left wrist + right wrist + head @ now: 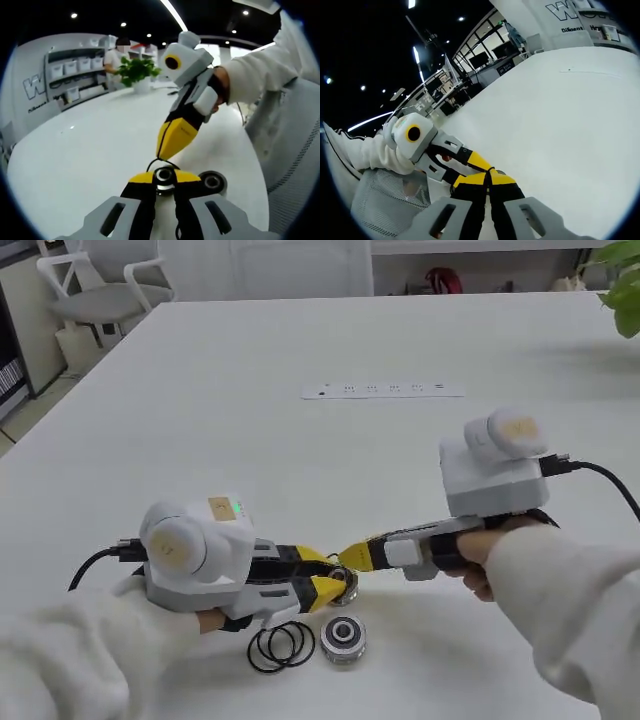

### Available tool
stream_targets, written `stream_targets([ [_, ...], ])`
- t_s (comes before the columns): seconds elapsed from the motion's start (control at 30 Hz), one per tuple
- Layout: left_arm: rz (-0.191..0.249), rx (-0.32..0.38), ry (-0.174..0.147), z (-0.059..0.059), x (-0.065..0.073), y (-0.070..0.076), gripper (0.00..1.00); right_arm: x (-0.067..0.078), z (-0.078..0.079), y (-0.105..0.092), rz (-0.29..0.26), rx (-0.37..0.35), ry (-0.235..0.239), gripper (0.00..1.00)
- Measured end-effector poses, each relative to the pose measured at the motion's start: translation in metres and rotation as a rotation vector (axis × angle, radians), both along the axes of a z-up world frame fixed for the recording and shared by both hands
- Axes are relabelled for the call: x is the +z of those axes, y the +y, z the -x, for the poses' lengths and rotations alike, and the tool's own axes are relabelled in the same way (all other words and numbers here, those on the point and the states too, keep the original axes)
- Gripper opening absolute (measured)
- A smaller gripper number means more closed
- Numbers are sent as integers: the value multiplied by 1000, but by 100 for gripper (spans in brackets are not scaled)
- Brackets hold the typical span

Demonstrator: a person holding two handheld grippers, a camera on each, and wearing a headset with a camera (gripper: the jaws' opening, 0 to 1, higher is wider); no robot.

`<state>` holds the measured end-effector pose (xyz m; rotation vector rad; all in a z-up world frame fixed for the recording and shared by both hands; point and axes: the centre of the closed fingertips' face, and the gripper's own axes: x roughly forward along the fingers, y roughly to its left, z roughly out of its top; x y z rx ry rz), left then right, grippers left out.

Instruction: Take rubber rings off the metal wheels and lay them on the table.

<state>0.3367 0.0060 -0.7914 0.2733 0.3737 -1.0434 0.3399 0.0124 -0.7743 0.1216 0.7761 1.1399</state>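
Metal wheel (164,181) clamped in left gripper (165,175); right gripper (490,176) pinches its rubber ring (148,164) beside loose rings (281,645).

1 metal wheel (343,637) lies flat by the table's (250,390) near edge, black rubber rings (281,645) overlapping beside it; another wheel (346,586) sits clamped in the left gripper (322,574).

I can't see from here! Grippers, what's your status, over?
Left gripper shut on metal wheel. Right gripper pinching its rubber ring. Loose rings, spare wheel on table; nothing blocking.

There are two hand-held grippers (338,583) (349,558), two metal wheels (343,635) (164,176), roughly three loose rubber rings (281,645), one power strip (383,391).
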Motion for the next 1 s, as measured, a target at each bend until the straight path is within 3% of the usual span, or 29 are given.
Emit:
stream_targets([
  [0.07,0,0,0,0,0,0,14,-2,2,0,-12,-6,40,0],
  [0.4,-12,-2,-8,0,0,0,14,-6,-3,-4,3,-31,48,0],
  [1.0,0,9,17,1,0,-1,14,-12,-5,-9,30,-36,53,0],
])
